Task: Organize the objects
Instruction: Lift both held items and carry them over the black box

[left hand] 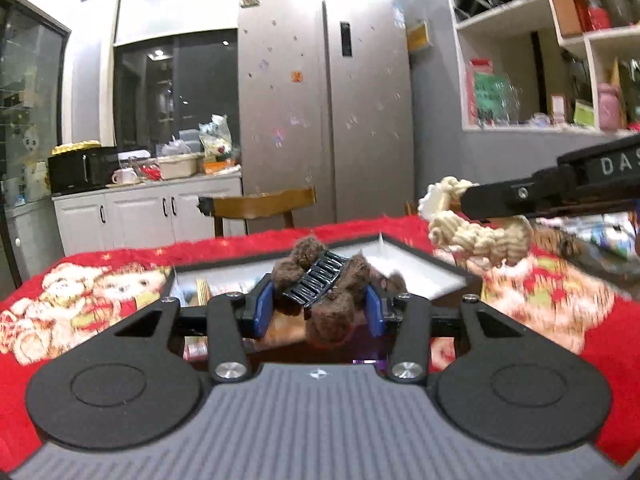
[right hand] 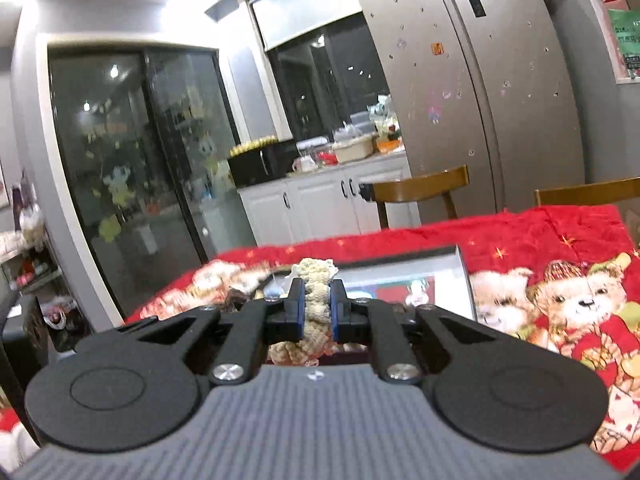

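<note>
In the left wrist view my left gripper (left hand: pixel 319 307) is shut on a brown fuzzy hair claw clip (left hand: pixel 320 280) with black teeth, held above a black-rimmed organizer box (left hand: pixel 432 276) on the red blanket. At the right of the same view a cream knitted hair scrunchie (left hand: pixel 472 236) hangs in the air from the right gripper's black fingers (left hand: pixel 504 200). In the right wrist view my right gripper (right hand: pixel 316 310) is shut on that cream scrunchie (right hand: pixel 316 300), which bulges above and below the blue pads. The box (right hand: pixel 452 256) lies just beyond it.
The table wears a red blanket (right hand: pixel 540 248) printed with teddy bears (right hand: pixel 572 300). Wooden chairs (left hand: pixel 260 204) stand at its far edge, before a steel fridge (left hand: pixel 328 120). A white counter (left hand: pixel 152 200) with clutter sits at the back left, and shelves (left hand: pixel 560 60) hang at the right.
</note>
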